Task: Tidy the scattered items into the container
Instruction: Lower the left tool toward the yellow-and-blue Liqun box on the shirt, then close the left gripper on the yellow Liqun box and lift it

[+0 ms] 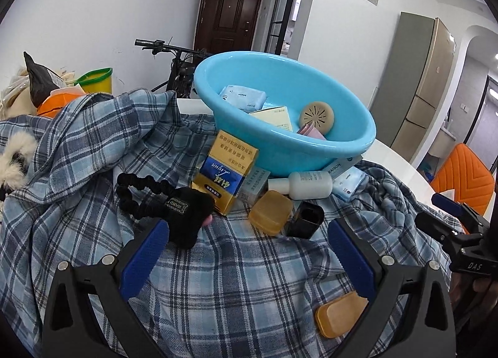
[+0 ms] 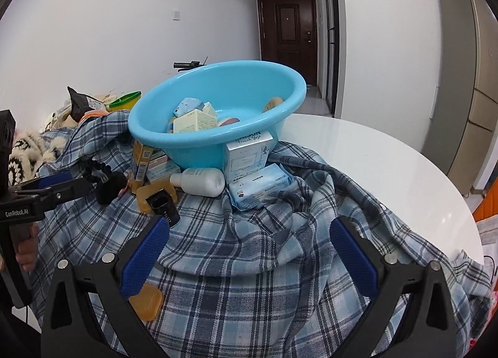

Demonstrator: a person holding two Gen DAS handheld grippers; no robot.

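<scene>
Both tools stand wide open and empty. Ahead of the left tool [image 1: 246, 233] lie a scrunchie [image 1: 162, 199], carton [image 1: 225, 171], bottle [image 1: 306, 185] and soap [image 1: 270, 211], crowded against the basin [image 1: 342, 143], probably for short lifts. The right tool [image 2: 249, 233] hovers over plaid cloth [image 2: 249, 289].

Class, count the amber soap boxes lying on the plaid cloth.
2: one soap box beside the black cap below the basin; another near the right finger. More may be hidden.

A bicycle [image 1: 174, 59] leans by the white wall near a dark brown door [image 1: 228, 15]. A tall fridge [image 1: 417, 87] stands to the right, an orange chair [image 1: 463, 177] beside the round white table [image 2: 389, 165].
</scene>
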